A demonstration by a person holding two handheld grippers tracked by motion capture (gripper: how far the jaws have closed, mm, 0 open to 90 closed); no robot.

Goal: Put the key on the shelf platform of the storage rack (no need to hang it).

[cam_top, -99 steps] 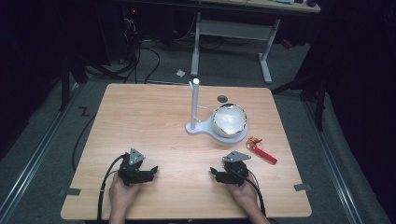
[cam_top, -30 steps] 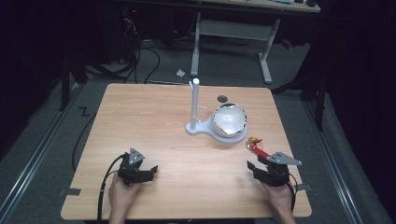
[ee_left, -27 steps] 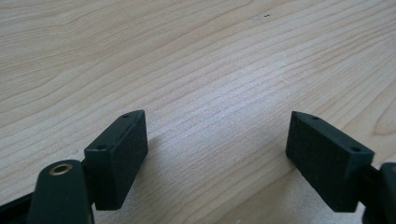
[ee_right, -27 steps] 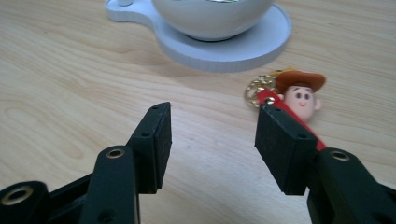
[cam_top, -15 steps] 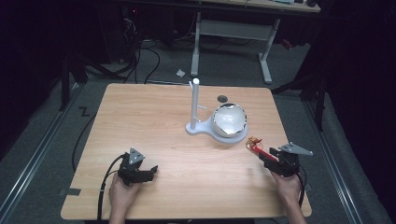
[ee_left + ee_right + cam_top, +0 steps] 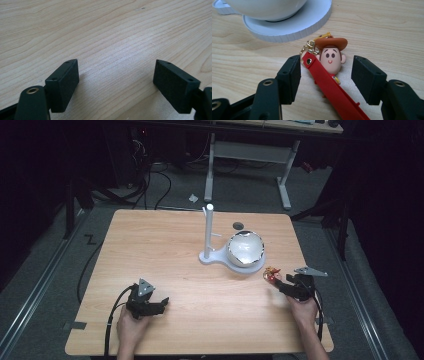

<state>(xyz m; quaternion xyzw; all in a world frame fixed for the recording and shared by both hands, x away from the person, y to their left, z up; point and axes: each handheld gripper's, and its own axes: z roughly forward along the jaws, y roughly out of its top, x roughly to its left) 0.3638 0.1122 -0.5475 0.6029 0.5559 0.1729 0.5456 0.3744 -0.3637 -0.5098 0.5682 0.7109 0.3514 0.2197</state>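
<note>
1. Pale wood-grain table (image 6: 165,250) stands on grey carpet in a dark room, cables trailing behind.
2. Left gripper (image 6: 159,304) rests near the front edge, jaws wide apart over bare wood.
3. Right gripper (image 6: 278,284), jaws just opening, straddles without pressing the cowboy keychain (image 6: 331,58) and red strap (image 6: 329,86), lying just beside the white stand base (image 6: 312,21).

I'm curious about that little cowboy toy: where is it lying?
The cowboy keychain lies flat on the table at its right side, between the right gripper jaws, just before the white stand's base.
</note>
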